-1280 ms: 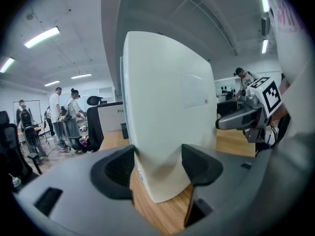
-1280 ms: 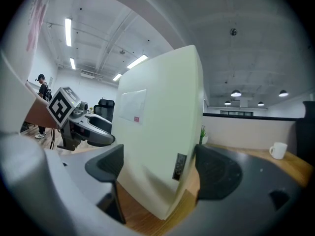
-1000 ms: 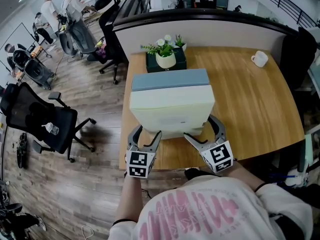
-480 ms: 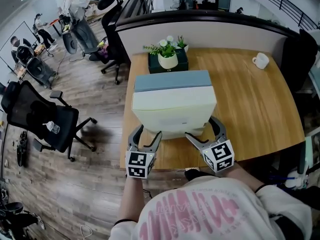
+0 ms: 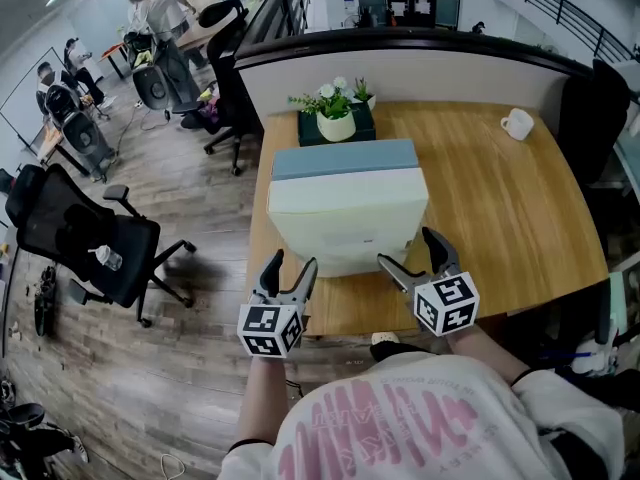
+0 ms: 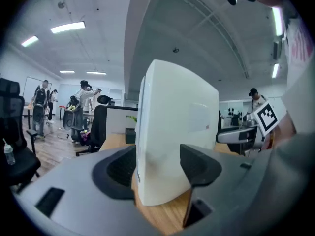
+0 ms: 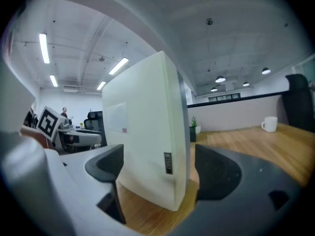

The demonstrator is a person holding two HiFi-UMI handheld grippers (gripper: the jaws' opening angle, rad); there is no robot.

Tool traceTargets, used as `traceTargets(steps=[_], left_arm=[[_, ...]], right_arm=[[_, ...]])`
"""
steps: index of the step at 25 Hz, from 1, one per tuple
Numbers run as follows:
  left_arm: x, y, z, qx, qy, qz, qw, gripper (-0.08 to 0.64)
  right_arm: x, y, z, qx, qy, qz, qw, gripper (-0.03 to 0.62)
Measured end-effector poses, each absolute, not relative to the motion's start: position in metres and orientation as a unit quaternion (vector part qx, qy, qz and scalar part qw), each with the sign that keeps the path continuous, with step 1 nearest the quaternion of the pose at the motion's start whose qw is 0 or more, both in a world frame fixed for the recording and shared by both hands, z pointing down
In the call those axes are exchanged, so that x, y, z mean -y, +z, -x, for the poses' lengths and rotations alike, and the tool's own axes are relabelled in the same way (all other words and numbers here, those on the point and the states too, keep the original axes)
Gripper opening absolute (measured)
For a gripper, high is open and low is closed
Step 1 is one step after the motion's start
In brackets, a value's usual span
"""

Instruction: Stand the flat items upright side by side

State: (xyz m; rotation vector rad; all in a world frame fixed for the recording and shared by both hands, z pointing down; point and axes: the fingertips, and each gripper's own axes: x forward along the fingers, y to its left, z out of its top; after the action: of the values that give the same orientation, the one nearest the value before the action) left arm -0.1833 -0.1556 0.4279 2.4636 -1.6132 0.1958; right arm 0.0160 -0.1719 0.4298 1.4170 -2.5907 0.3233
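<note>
Black office chair (image 5: 80, 238): is parked on the floor off the left side of the wooden table (image 5: 500, 208).
Left gripper (image 5: 291, 261): is held at the table's near edge, towards its left corner. Its jaws are spread and have just been closing. The near left corner of the cream box (image 5: 345, 218) is framed between them, and no firm press can be made out.
Cream box: is stood upright on the table's left half, its broad face turned to the near edge.
Blue-grey box (image 5: 343, 158): is stood upright touching the cream box, on the side away from the table's near edge.
Potted plant (image 5: 336, 125): is set by the table's far edge.
Right gripper (image 5: 408, 248): is held at the table's near edge, about midway along. Its jaws are parted around the cream box's near right corner, and a gap is seen beside the outer pad.
White mug (image 5: 517, 123): is left near the table's far right corner.
</note>
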Motion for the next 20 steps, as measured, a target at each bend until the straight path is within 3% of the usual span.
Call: traceTargets(steps=[6, 10, 13, 15, 20], left_arm=[[0.136, 0.409, 0.199, 0.584, -0.039, -0.796, 0.155, 0.241], [0.112, 0.439, 0.203, 0.618, -0.02, -0.758, 0.207, 0.155], [0.091, 0.464, 0.179, 0.601, 0.041, -0.764, 0.231, 0.061], [0.077, 0.473, 0.16, 0.582, 0.064, -0.774, 0.242, 0.037], [0.056, 0.475, 0.135, 0.554, 0.05, -0.783, 0.28, 0.005]], right_arm=[[0.164, 0.424, -0.041, 0.833, 0.227, -0.505, 0.0, 0.424], [0.145, 0.445, -0.054, 0.798, 0.301, -0.522, -0.009, 0.267], [0.127, 0.469, -0.06, 0.774, 0.335, -0.537, 0.027, 0.067], [0.114, 0.482, -0.058, 0.761, 0.364, -0.536, 0.044, -0.003], [0.085, 0.493, -0.025, 0.774, 0.421, -0.471, 0.056, -0.005]])
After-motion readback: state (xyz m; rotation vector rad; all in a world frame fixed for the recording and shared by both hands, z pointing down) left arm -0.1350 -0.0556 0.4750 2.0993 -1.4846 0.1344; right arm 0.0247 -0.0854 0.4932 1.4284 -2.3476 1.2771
